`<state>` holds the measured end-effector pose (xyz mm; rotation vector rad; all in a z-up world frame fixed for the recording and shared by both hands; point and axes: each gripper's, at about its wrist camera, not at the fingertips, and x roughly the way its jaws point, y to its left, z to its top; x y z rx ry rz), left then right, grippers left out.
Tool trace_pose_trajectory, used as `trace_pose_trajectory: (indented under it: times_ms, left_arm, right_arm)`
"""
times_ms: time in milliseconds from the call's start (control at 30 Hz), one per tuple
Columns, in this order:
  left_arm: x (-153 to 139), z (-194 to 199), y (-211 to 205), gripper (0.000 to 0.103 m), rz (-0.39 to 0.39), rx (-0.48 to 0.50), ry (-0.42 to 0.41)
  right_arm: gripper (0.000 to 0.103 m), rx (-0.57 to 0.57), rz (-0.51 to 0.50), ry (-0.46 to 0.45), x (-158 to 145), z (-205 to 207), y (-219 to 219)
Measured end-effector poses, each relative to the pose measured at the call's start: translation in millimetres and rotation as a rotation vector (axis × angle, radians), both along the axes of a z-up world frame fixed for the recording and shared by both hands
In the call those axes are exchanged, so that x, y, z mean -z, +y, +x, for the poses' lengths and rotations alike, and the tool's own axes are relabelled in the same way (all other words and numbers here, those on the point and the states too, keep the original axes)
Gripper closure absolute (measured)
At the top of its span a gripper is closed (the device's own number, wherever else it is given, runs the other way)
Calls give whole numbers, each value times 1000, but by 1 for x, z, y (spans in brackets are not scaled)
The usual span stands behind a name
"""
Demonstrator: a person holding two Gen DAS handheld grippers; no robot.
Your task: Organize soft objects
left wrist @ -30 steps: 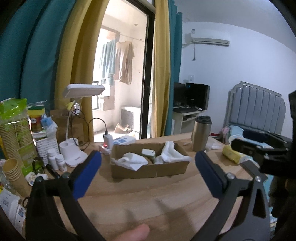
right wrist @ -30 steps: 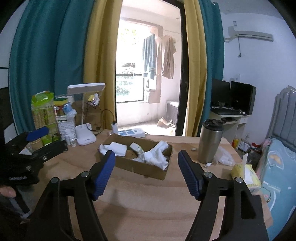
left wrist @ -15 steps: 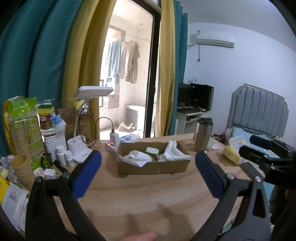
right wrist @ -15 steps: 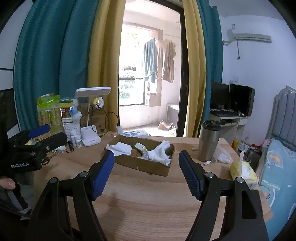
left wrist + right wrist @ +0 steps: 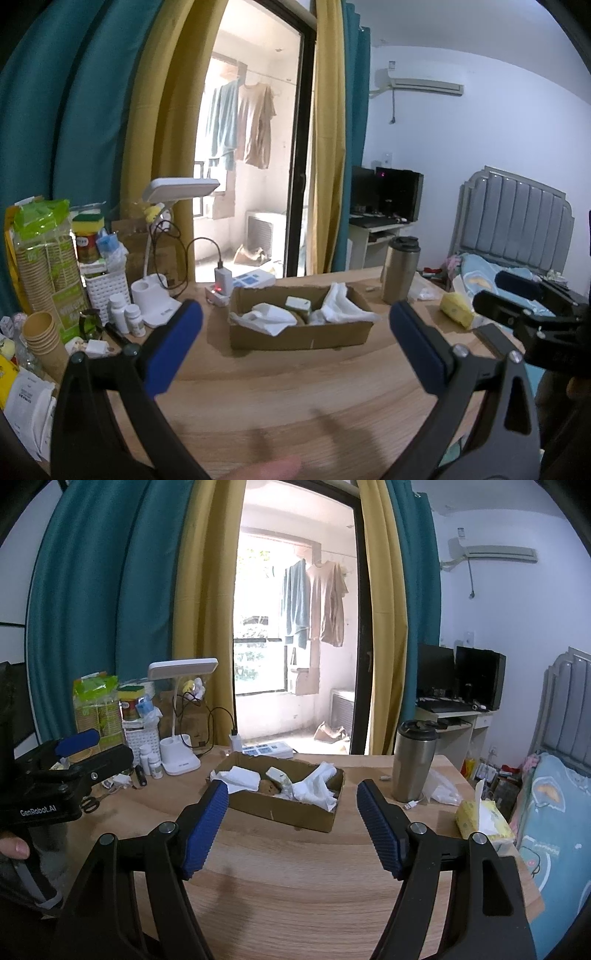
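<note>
A shallow cardboard box point(image 5: 299, 334) point(image 5: 295, 812) sits mid-table and holds white cloths point(image 5: 267, 317) point(image 5: 314, 784), a small pale green packet point(image 5: 297, 303) point(image 5: 279, 775) and a brown item point(image 5: 266, 786). My left gripper point(image 5: 295, 336) is open and empty, held above the wooden table point(image 5: 295, 398) in front of the box. My right gripper point(image 5: 290, 821) is open and empty, also short of the box. Each gripper shows at the edge of the other's view point(image 5: 79, 755) point(image 5: 517, 291).
A steel tumbler point(image 5: 413, 760) and clear plastic bag point(image 5: 441, 788) stand right of the box. A yellow tissue pack point(image 5: 484, 819) lies at the right edge. A desk lamp point(image 5: 181, 716), bottles point(image 5: 151, 760), paper cups point(image 5: 40, 336), scissors point(image 5: 92, 803) and a power strip point(image 5: 267, 749) crowd the left and back.
Both grippers have drawn back and risen, so the box looks smaller and farther. Both stay open and empty. The box contents have not moved.
</note>
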<state>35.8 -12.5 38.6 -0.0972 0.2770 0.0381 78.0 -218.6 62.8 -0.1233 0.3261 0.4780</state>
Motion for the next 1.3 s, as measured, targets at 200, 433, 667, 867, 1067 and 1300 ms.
trace_pose_trajectory:
  times_ms: [200, 433, 667, 867, 1067, 1300]
  left_arm:
    - [0, 0, -1, 1, 4, 2, 2]
    - [0, 0, -2, 1, 6, 6, 6]
    - [1, 0, 0, 1, -3, 3, 8]
    - [1, 0, -1, 1, -3, 3, 8]
    - [2, 0, -2, 1, -4, 5, 11]
    - [6, -1, -5, 1, -3, 15, 22]
  right_arm:
    - [27, 1, 2, -1, -1, 0, -1]
    - [27, 2, 2, -1, 0, 0, -1]
    - [27, 2, 1, -1, -1, 0, -1]
    - [27, 2, 1, 3, -1, 1, -1]
    - [27, -1, -3, 3, 1, 1, 1]
    - [27, 0, -4, 3, 1, 0, 3]
